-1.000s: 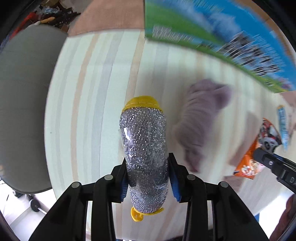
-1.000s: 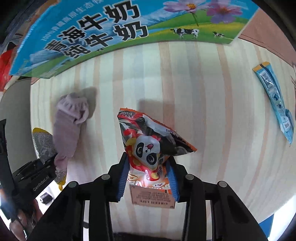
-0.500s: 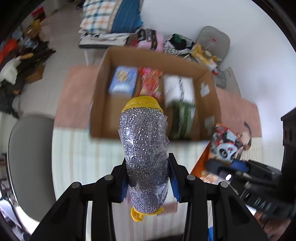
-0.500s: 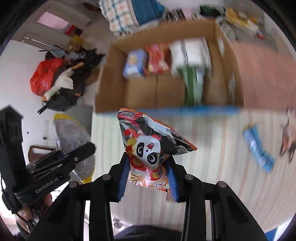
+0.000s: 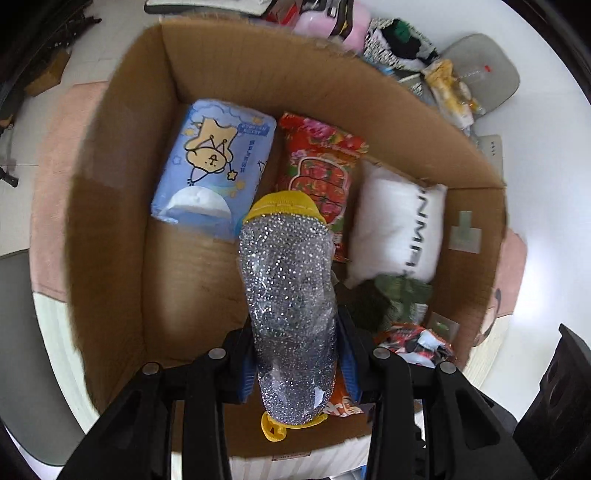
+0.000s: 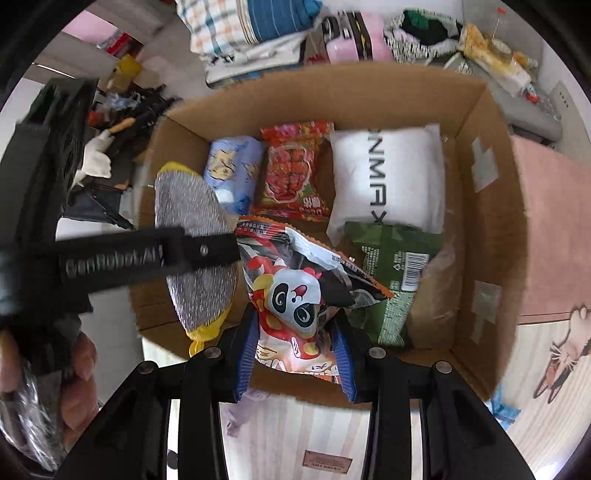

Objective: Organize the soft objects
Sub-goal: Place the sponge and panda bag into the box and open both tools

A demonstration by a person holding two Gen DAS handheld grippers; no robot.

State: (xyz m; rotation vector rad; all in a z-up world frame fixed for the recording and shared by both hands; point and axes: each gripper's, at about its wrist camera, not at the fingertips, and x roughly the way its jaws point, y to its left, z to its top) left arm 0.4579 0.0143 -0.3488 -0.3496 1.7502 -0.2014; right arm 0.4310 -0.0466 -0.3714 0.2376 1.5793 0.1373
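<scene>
My left gripper (image 5: 295,363) is shut on a silver glitter pouch with yellow ends (image 5: 290,302) and holds it over the open cardboard box (image 5: 110,229). My right gripper (image 6: 295,350) is shut on a panda snack bag (image 6: 295,291) and holds it over the same box (image 6: 487,206), just right of the left gripper (image 6: 201,249) and its pouch (image 6: 192,206). The box holds a blue tissue pack (image 5: 214,166), a red snack bag (image 5: 321,170), a white pillow pack (image 5: 399,225) and a green bag (image 6: 399,266).
A purple sock (image 6: 245,410) and a blue wrapper (image 6: 502,406) lie on the striped table (image 6: 295,435) in front of the box. A pink rug (image 6: 546,229), a grey chair (image 5: 18,332) and piled clothes and clutter (image 6: 258,26) surround the box on the floor.
Both grippers have swung up from the table and forward over the box, each still holding its item. The box now fills both views.
</scene>
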